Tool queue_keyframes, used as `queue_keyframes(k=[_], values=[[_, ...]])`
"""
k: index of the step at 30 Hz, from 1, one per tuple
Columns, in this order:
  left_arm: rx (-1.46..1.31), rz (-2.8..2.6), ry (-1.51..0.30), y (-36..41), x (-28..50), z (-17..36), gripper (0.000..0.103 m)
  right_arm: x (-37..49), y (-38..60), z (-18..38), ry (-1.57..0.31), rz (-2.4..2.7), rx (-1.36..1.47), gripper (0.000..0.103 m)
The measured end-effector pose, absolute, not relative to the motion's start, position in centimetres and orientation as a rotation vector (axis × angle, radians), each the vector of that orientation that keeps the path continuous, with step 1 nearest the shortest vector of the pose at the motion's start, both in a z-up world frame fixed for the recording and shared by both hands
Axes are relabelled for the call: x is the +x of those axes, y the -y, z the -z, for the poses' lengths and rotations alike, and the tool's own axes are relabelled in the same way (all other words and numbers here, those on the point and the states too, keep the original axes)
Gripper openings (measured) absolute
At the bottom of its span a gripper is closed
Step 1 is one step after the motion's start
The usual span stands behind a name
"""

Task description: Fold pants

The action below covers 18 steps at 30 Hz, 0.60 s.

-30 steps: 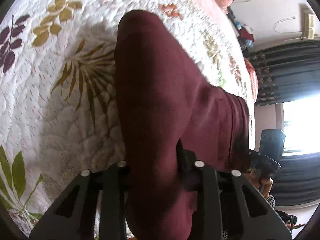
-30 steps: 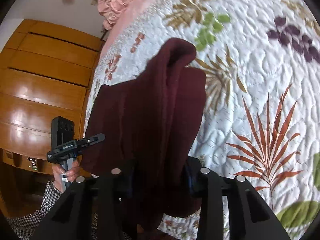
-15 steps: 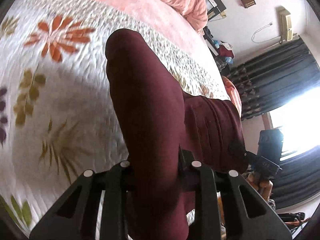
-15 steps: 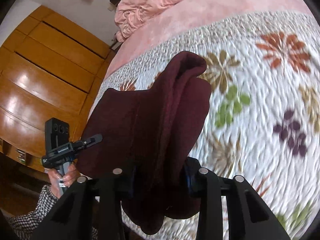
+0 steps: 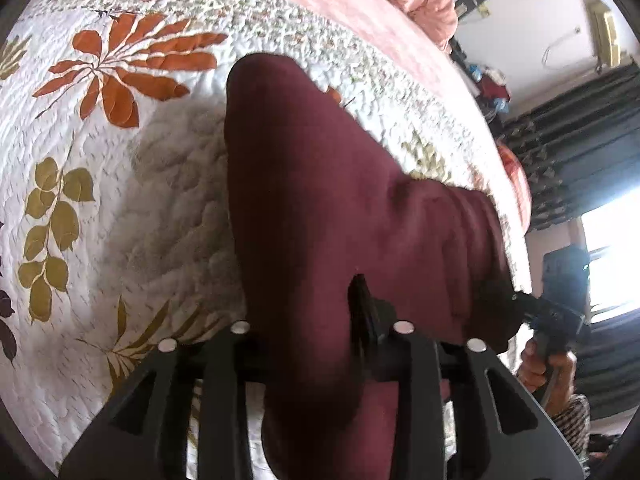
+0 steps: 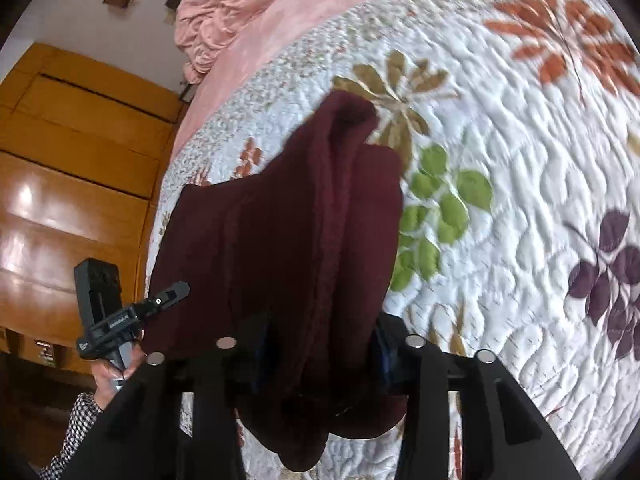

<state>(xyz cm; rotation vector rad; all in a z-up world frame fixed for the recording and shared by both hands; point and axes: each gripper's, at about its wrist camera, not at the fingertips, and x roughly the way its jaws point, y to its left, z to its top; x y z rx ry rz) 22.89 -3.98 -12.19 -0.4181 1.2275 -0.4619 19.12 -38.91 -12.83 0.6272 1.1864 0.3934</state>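
Note:
The maroon pants [image 5: 320, 180] hang as a thick folded bundle over a white quilt with leaf prints [image 5: 120, 220]. My left gripper [image 5: 304, 312] has the cloth between its fingers; its jaws are opening and the fabric still fills the gap. In the right wrist view the pants [image 6: 300, 220] also run between the fingers of my right gripper [image 6: 322, 336]; those jaws are opening too, still packed with cloth, and a fold droops below them. Each camera sees the other gripper at the far corner: left [image 6: 132, 312], right [image 5: 532, 308].
A crumpled pink blanket [image 6: 224, 12] lies at the head of the bed. A wooden wardrobe [image 6: 60, 200] stands past the bed's left side. Dark curtains [image 5: 580, 140] and a bright window are on the other side. The quilt [image 6: 520, 200] spreads wide to the right.
Both grippers have carried the pants across the quilt toward the pink end of the bed. The gaps between both pairs of fingers have widened, with cloth still in them.

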Motion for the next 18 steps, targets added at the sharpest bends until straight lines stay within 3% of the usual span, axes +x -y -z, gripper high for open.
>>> queue_keyframes(k=[4, 5, 6, 13, 18], values=[[-0.431, 0.420, -1.242, 3.7, 22.8, 12.8, 0.056, 18.5, 39.6, 14.1, -1.191, -0.358, 0.660, 0.068], [-0.432, 0.396, -1.257, 4.0, 22.9, 12.9, 0.068, 18.2, 40.0, 14.0, -1.192, -0.350, 0.670, 0.069], [-0.427, 0.374, -1.269, 3.8, 22.8, 12.8, 0.072, 18.0, 40.2, 13.9, -1.190, -0.343, 0.668, 0.069], [-0.342, 0.272, -1.001, 2.4, 18.0, 5.1, 0.068, 14.3, 38.6, 5.7, -0.980, -0.340, 0.456, 0.064], [-0.301, 0.366, -1.017, 5.7, 16.7, 5.0, 0.066, 13.6, 34.8, 3.9, -0.965, -0.407, 0.348, 0.058]])
